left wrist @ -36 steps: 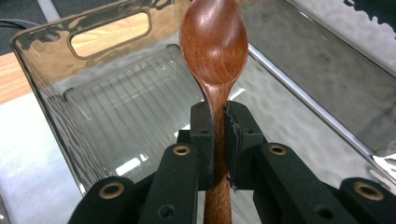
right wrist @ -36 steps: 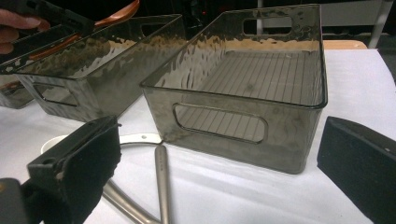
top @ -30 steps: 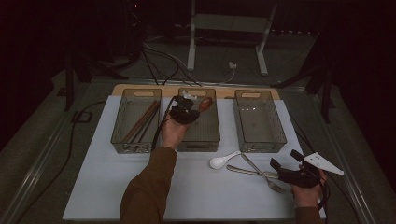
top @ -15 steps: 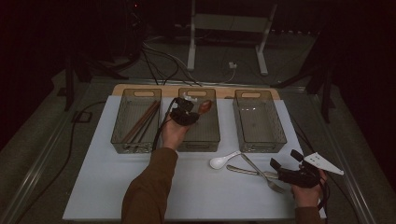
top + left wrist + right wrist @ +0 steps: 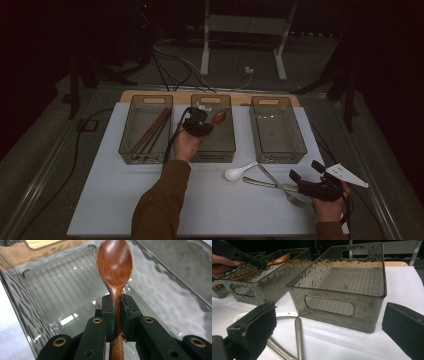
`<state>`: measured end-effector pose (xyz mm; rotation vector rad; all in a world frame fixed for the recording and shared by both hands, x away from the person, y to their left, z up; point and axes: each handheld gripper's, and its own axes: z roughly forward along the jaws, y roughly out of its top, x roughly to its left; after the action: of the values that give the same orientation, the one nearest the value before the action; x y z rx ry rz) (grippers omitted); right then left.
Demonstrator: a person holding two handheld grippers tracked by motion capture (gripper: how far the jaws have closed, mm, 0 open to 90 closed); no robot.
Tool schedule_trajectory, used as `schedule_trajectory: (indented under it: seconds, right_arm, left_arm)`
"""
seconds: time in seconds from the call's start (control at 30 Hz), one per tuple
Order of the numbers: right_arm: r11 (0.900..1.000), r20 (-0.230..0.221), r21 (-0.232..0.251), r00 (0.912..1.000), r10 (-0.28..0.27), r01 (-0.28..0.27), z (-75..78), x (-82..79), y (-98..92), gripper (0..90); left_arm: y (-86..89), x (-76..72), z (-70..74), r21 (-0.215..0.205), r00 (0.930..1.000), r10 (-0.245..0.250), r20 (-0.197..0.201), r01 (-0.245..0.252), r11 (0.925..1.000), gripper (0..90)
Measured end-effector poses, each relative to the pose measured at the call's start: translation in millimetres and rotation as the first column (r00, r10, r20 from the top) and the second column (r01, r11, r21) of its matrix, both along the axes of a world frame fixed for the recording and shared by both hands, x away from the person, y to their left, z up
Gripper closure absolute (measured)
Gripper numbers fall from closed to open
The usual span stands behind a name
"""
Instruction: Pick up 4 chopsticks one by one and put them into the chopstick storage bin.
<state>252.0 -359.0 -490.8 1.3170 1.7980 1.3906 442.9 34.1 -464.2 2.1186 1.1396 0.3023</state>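
Left gripper view: wooden spoon (image 5: 114,267) runs lengthwise from the gripper (image 5: 118,315), bowl outward.

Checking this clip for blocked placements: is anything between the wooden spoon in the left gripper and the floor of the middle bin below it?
Nothing visible. The left gripper is shut on the wooden spoon, holding it over the middle bin. In the left gripper view the ribbed floor under the spoon's bowl is bare.

Changes since the earlier pictures:
- Left gripper (image 5: 202,121), clamped on the wooden spoon (image 5: 218,118): sits slightly lower and nearer the person over the middle bin (image 5: 226,150) in the high view.
- Wooden spoon: its bowl shifts with the gripper by the same small amount.
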Motion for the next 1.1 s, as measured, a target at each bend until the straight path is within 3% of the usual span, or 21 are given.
schedule_trajectory:
  seconds: [0.27,0.33,0.43,0.57,0.7,0.9,1.1]
  right_arm:
    - [1.0,-0.002,0.0,1.0,-0.001,0.001,0.2,-0.3,0.1,0.0]
    - [1.0,-0.001,0.0,1.0,-0.001,0.001,0.1,-0.3,0.0,0.0]
    - [1.0,-0.001,0.001,1.0,-0.002,0.002,0.1,-0.3,-0.1,0.0]
    - [1.0,-0.002,0.0,1.0,0.0,0.0,0.2,-0.4,0.3,0.0]
    - [1.0,-0.001,0.001,1.0,-0.002,0.002,0.1,-0.3,0.0,0.0]
    - [1.0,-0.002,0.0,1.0,-0.002,0.002,0.1,-0.4,0.1,0.0]
    - [1.0,-0.003,0.0,1.0,-0.003,0.003,0.2,-0.6,0.1,0.0]
  left_arm:
    - [0.5,-0.4,-0.3,0.004,1.0,-0.005,0.003,0.005,1.0,82.2]
    - [1.4,0.0,0.0,-0.01,1.0,0.005,0.006,-0.005,0.9999,63.1]
    - [5.9,-0.1,0.9,-0.053,1.0,0.006,0.006,-0.005,0.9986,46.3]
    - [9.4,-0.1,0.0,-0.075,0.9999,0.012,-0.006,-0.012,0.9971,38.4]
    - [10.2,-1.0,1.2,-0.097,0.9999,0.014,-0.007,-0.014,0.9952,36.3]
    - [8.4,-6.0,9.5,-0.084,0.9993,0.025,0.029,-0.022,0.9962,18.7]
    - [11.9,-8.8,15.4,-0.091,0.9986,0.033,0.041,-0.029,0.9954,11.6]
